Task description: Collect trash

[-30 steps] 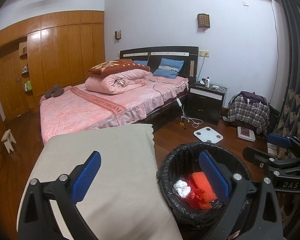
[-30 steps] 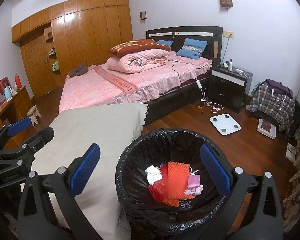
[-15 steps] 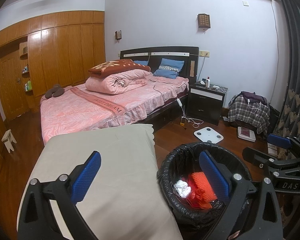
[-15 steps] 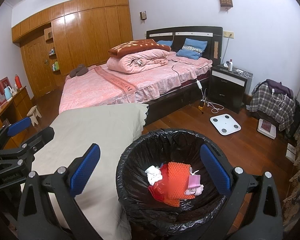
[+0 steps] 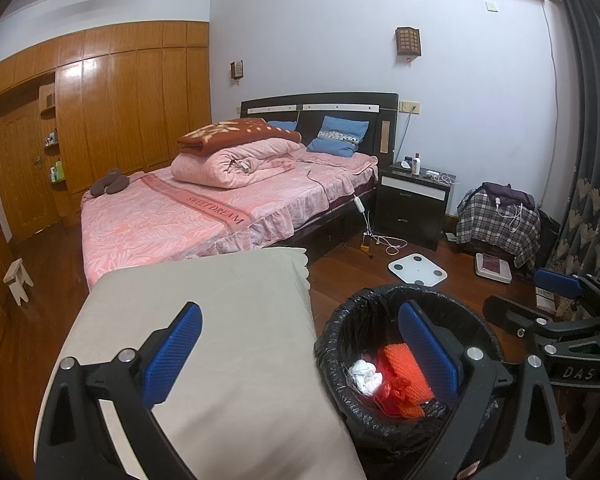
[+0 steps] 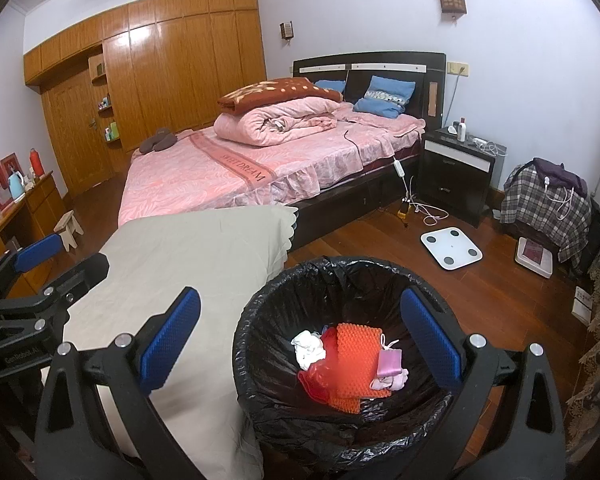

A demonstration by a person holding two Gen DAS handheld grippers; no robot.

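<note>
A round bin lined with a black bag stands on the wood floor beside a beige-covered table. Inside lie an orange knitted piece, red plastic, a white crumpled tissue and a small pink packet. My right gripper is open and empty above the bin's near rim. My left gripper is open and empty, over the table edge and the bin. The trash also shows in the left wrist view.
A pink bed stands behind the table, with a black nightstand, a white scale and cables on the floor. A plaid-covered seat and curtain are at right. A wooden dresser and small stool are at left.
</note>
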